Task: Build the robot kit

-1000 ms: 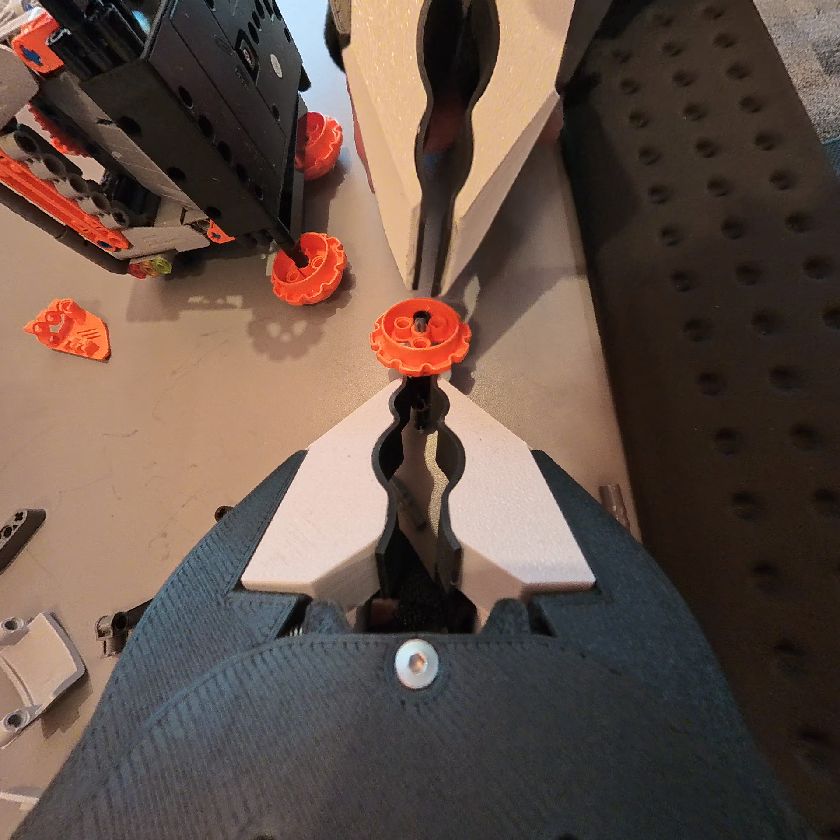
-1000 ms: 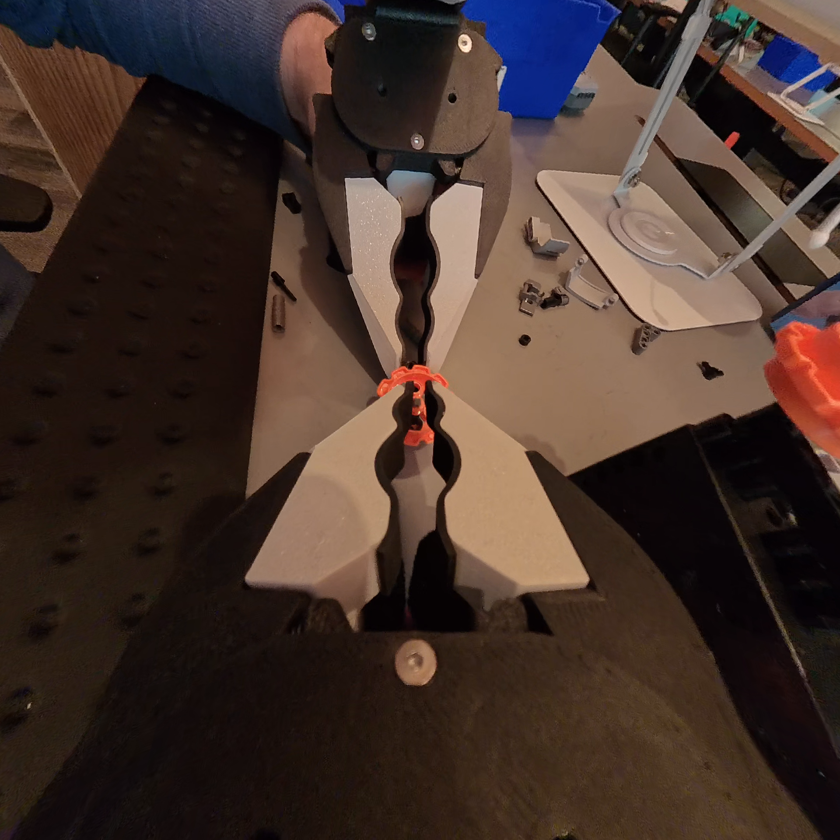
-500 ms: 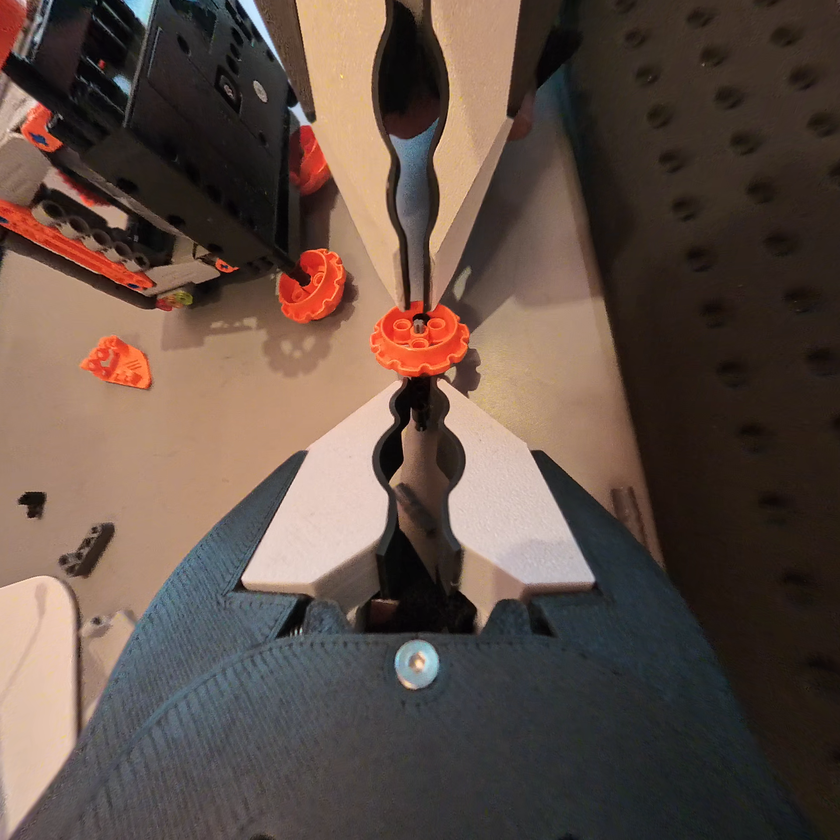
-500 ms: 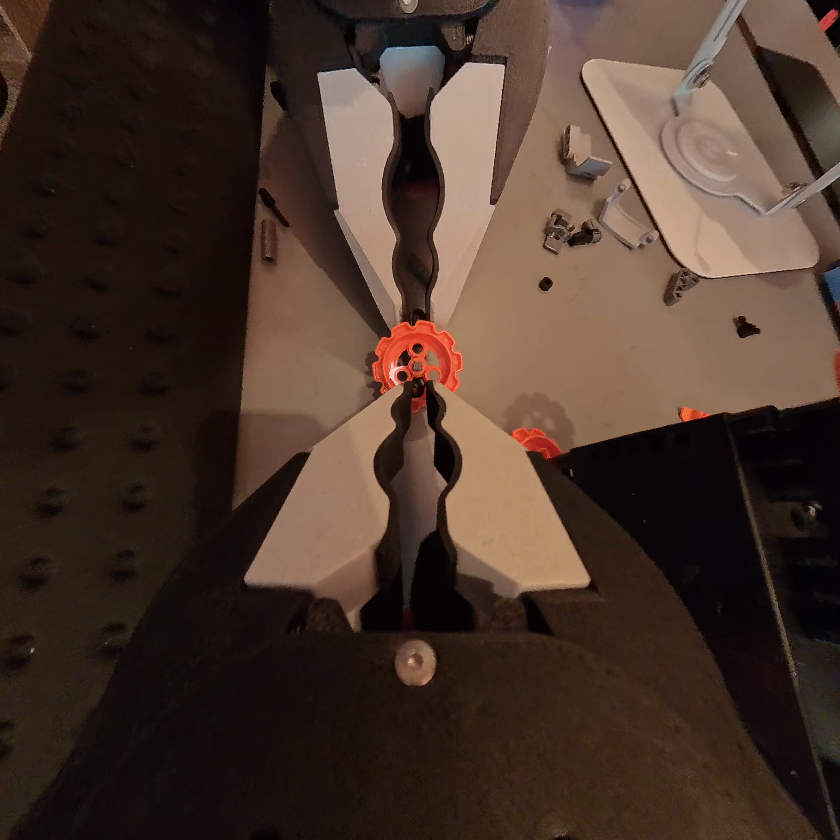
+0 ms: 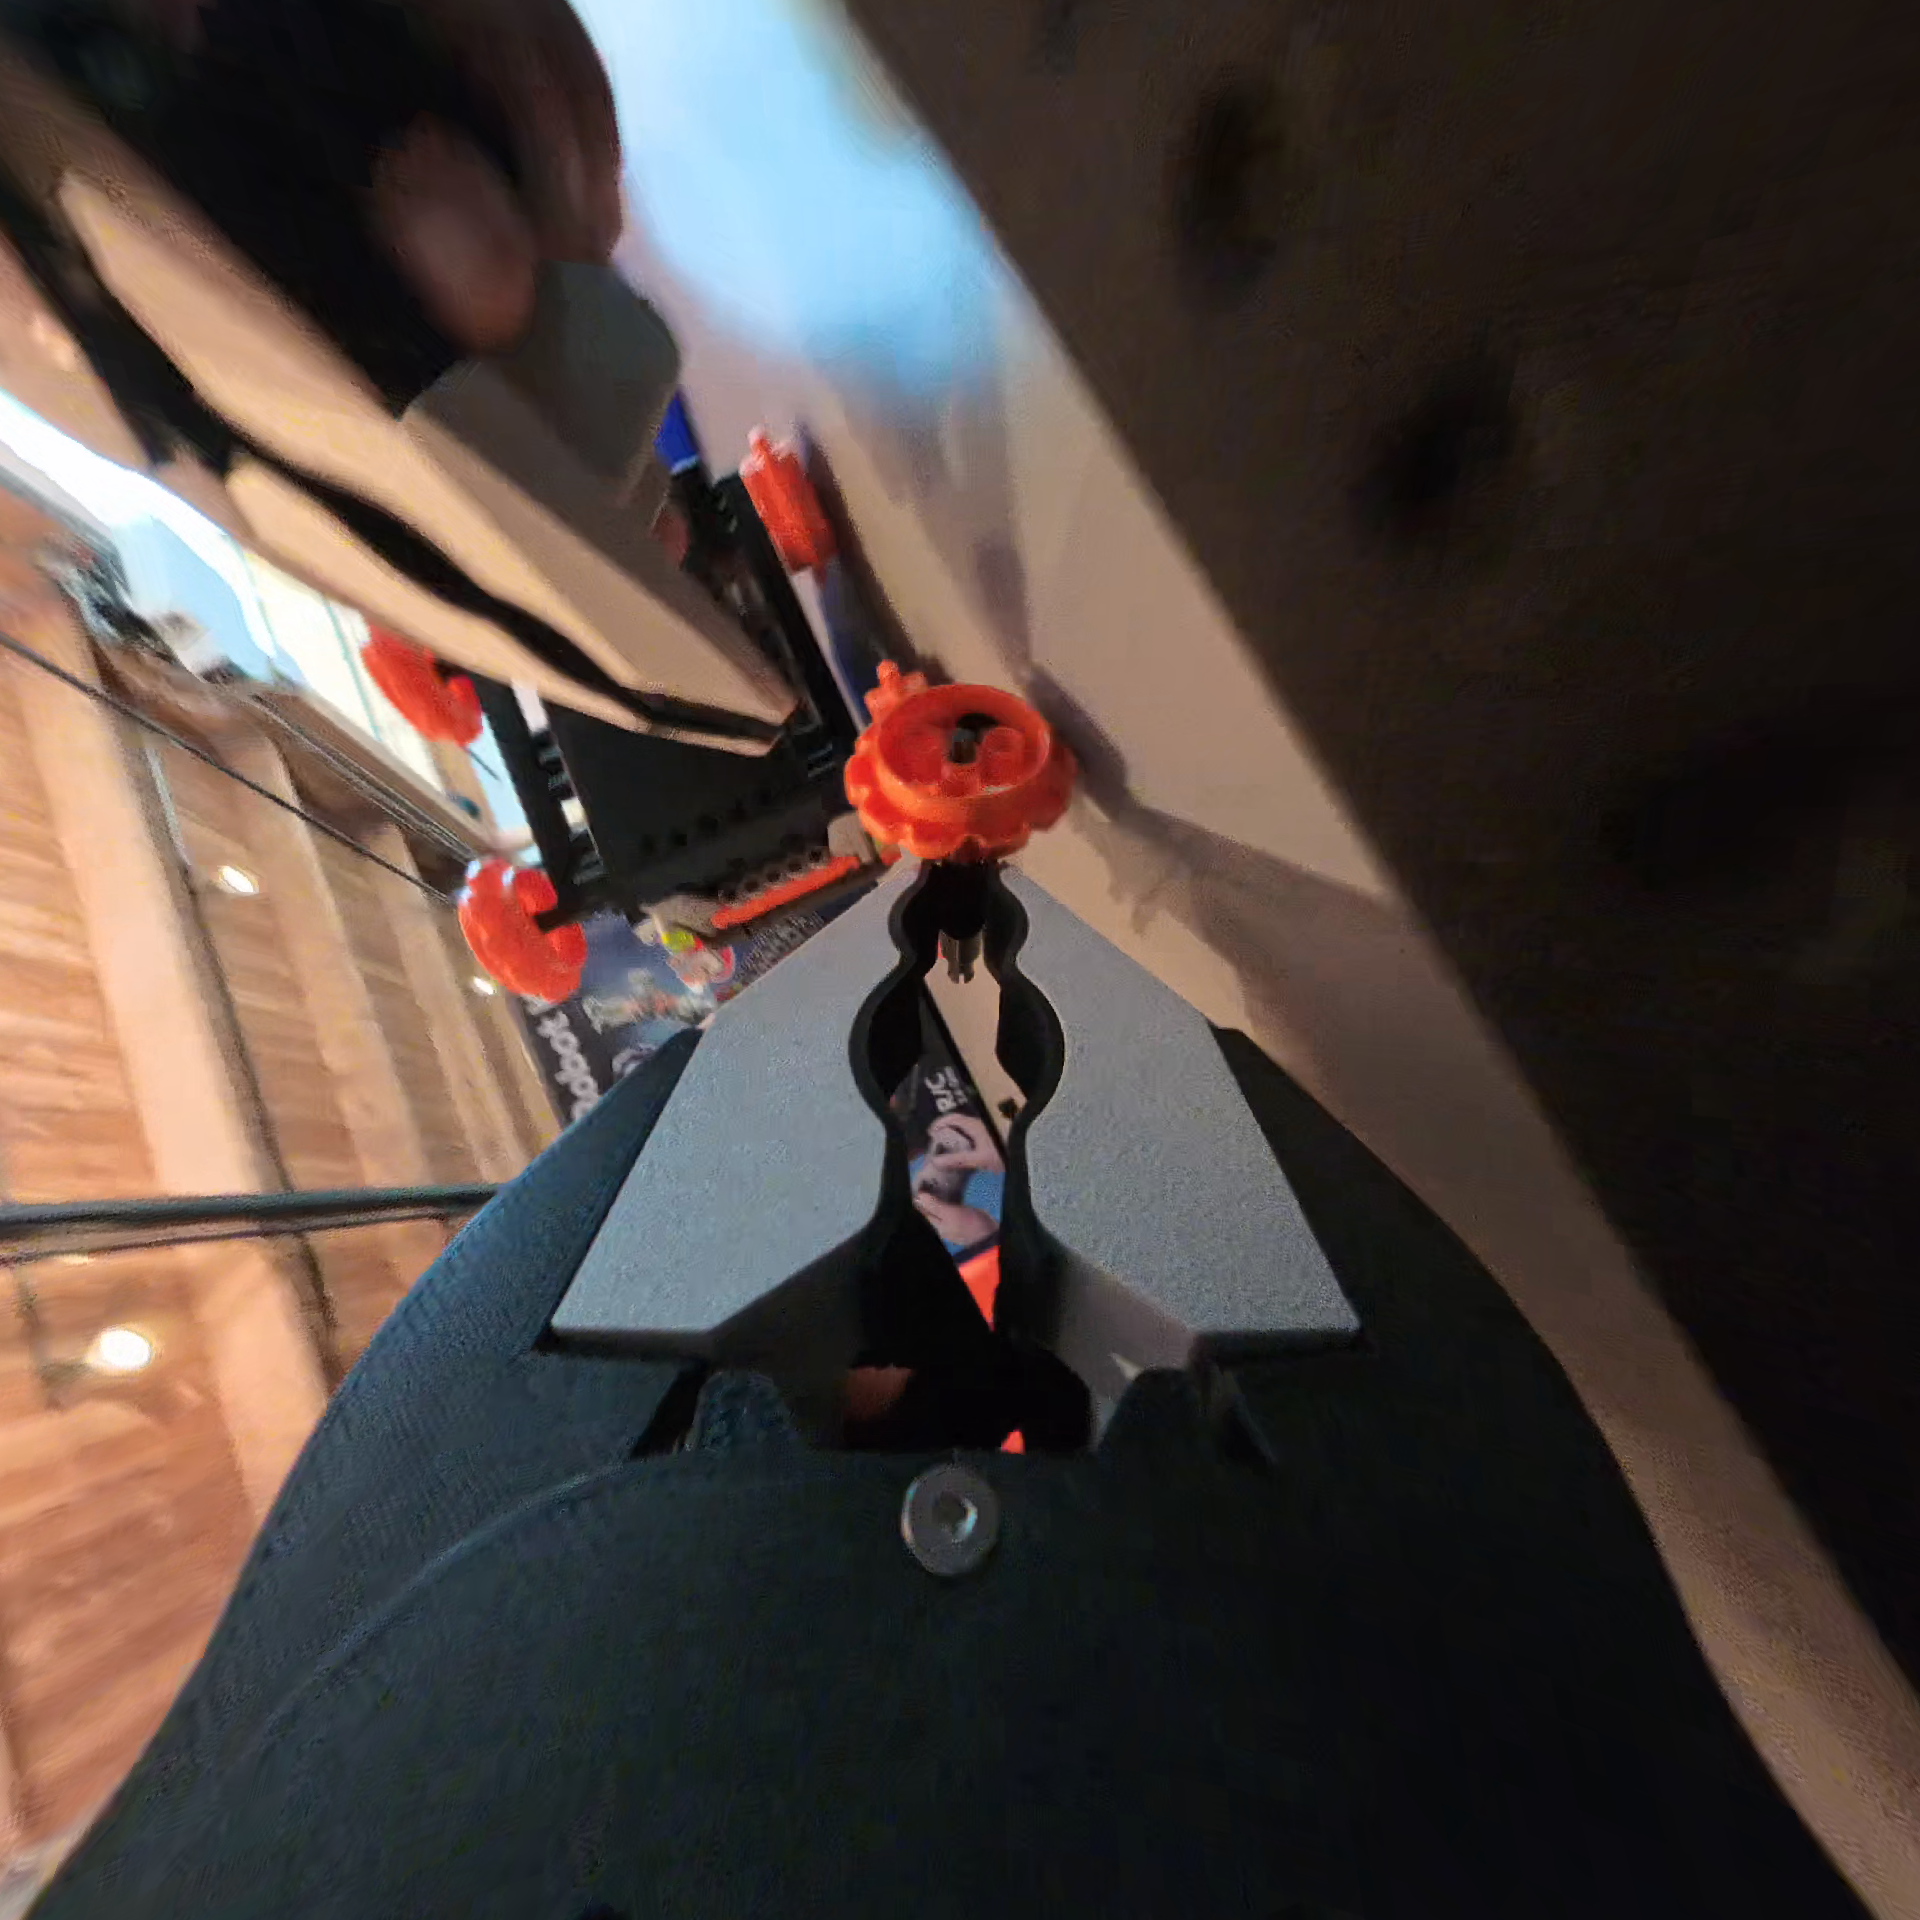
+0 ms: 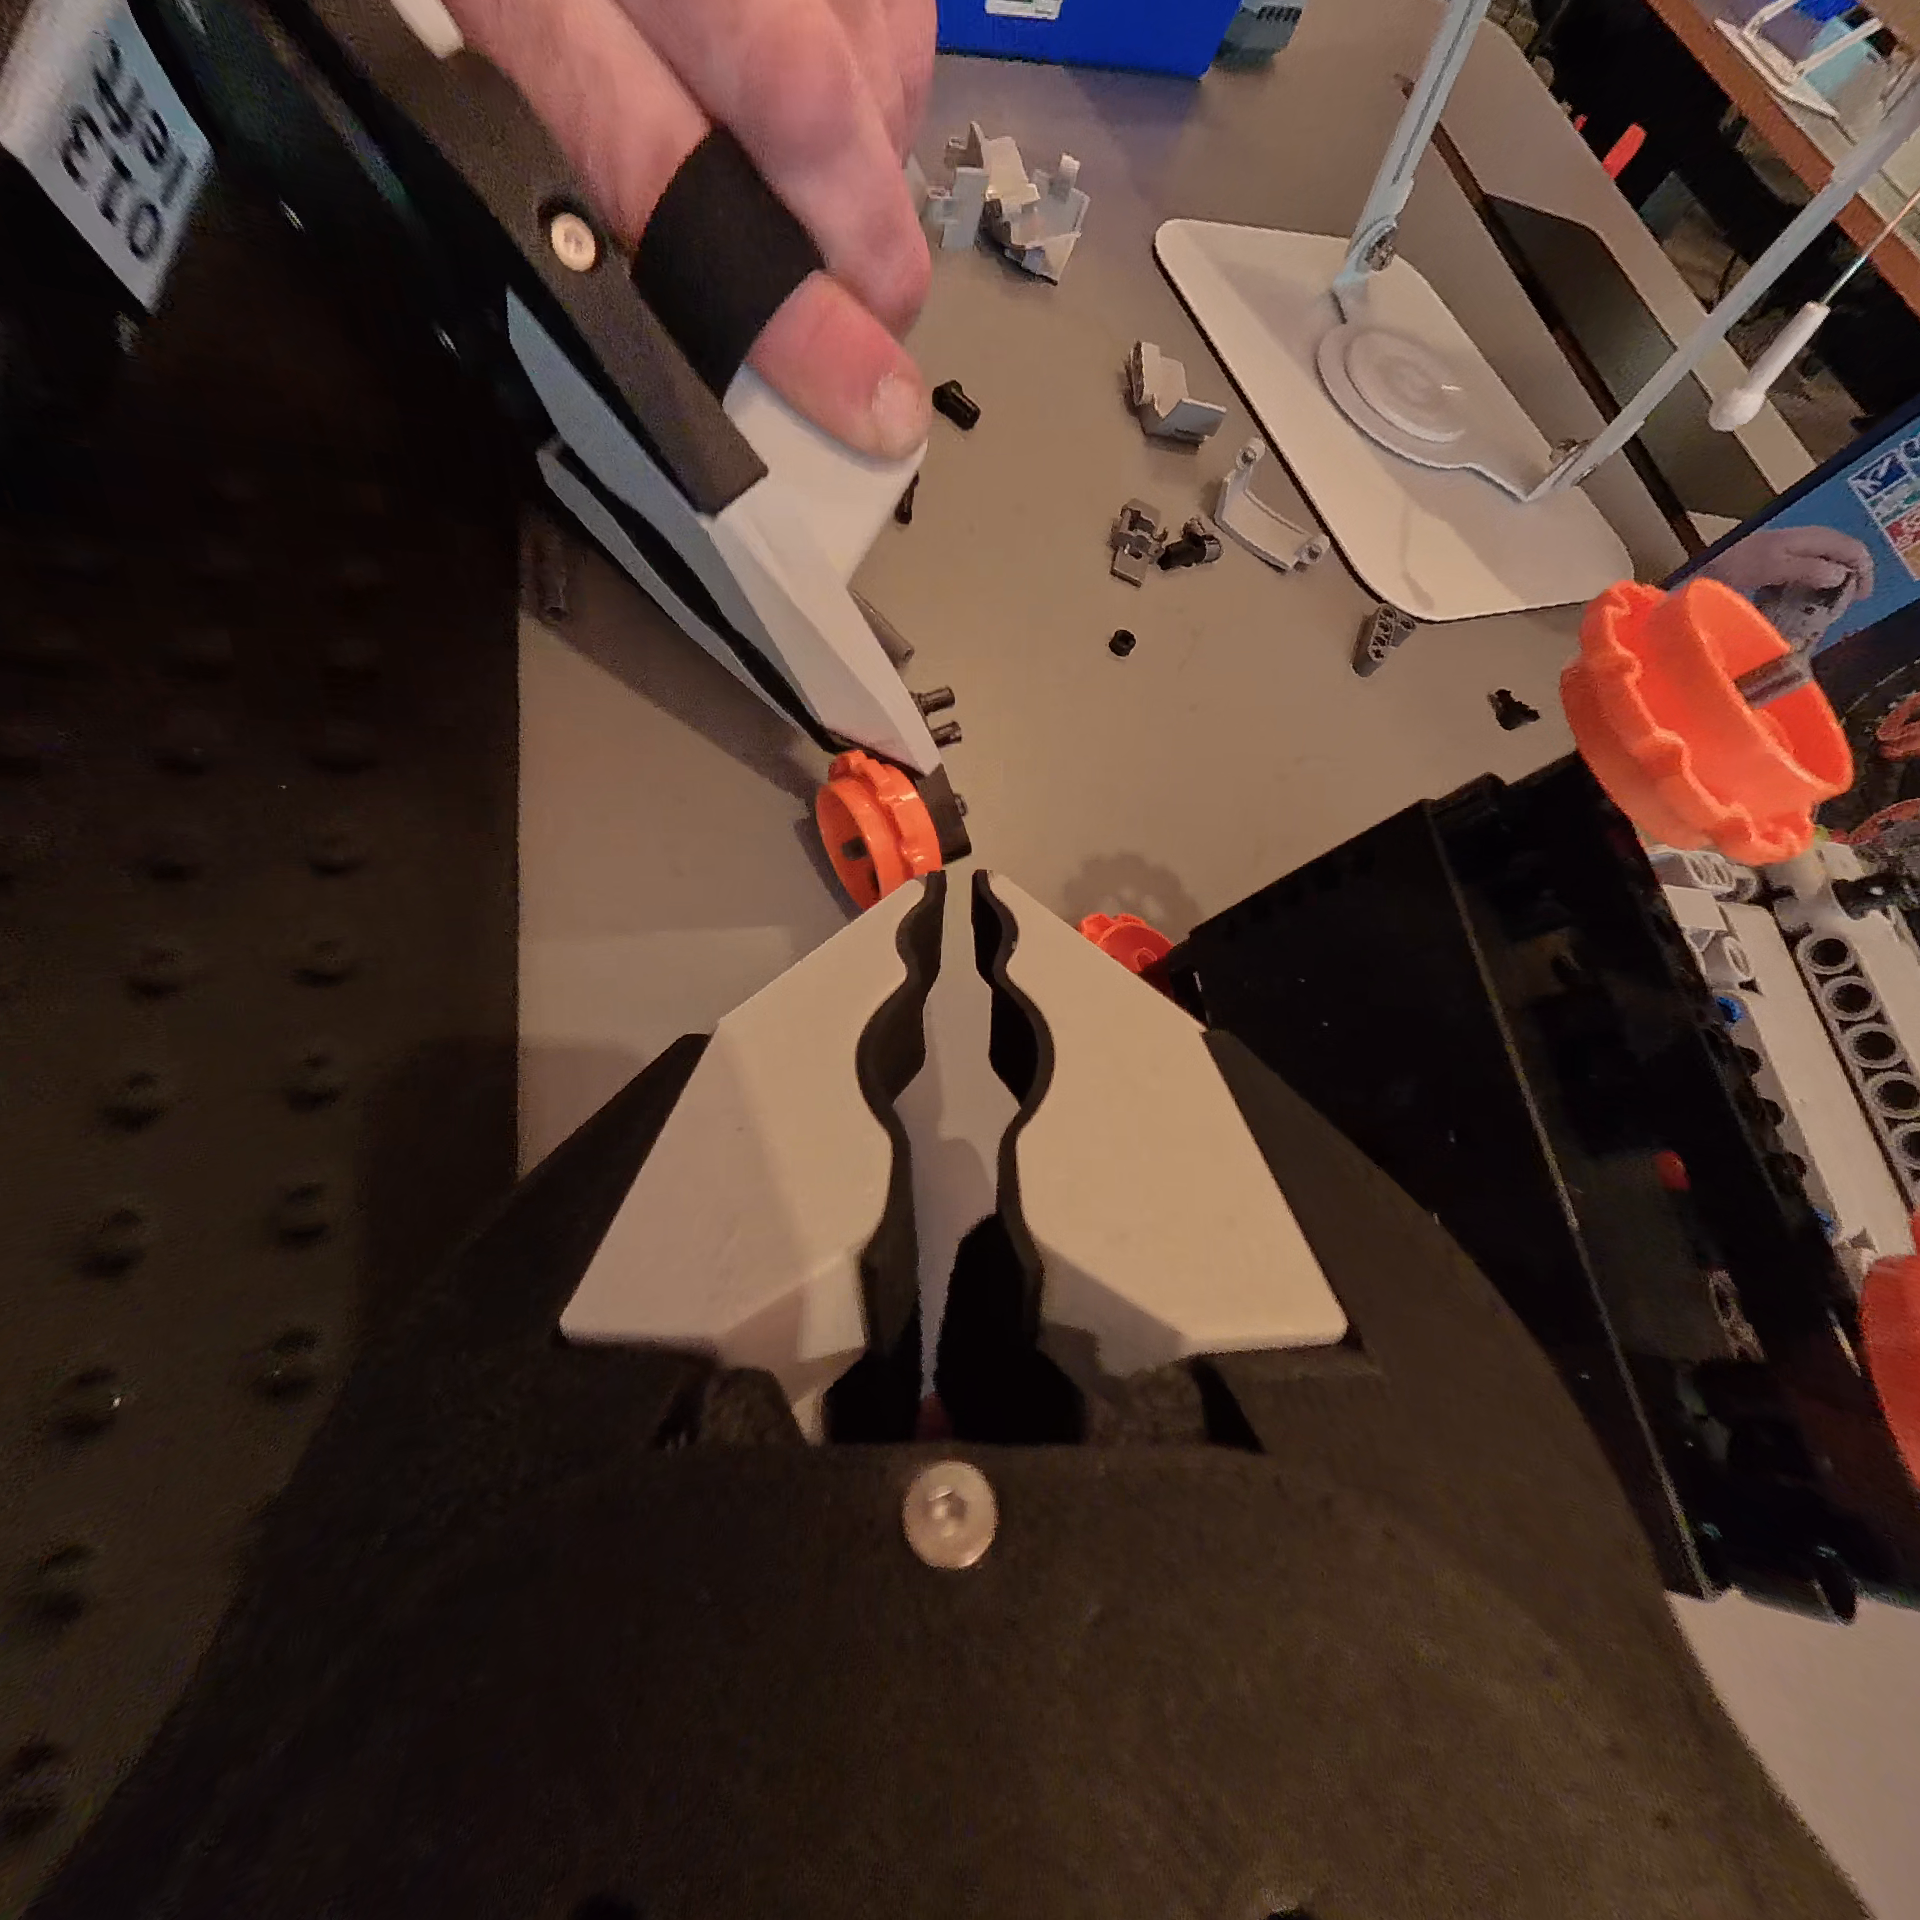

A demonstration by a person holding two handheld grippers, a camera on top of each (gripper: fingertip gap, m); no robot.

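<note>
The left gripper [image 5: 958,914] has its fingers closed on a short black axle pin [image 5: 961,935], and an orange toothed wheel [image 5: 958,774] sits on the far end of that pin, just past the fingertips. In the right wrist view the same wheel [image 6: 878,840] hangs at the tip of the left gripper [image 6: 914,764], held by a person's hand [image 6: 748,177] above the grey worktop [image 6: 1195,748].

The right gripper [image 6: 958,883] grips nothing: its fingers stand slightly parted with a narrow gap at the tips. The wheel lies just beyond and a little left of them; whether they touch it I cannot tell.

To the right stands a black brick-built vehicle [image 6: 1507,1091] with another orange wheel [image 6: 1704,717] on an axle. Small grey and black loose parts [image 6: 1164,540] lie scattered near a white lamp base [image 6: 1403,416].
</note>
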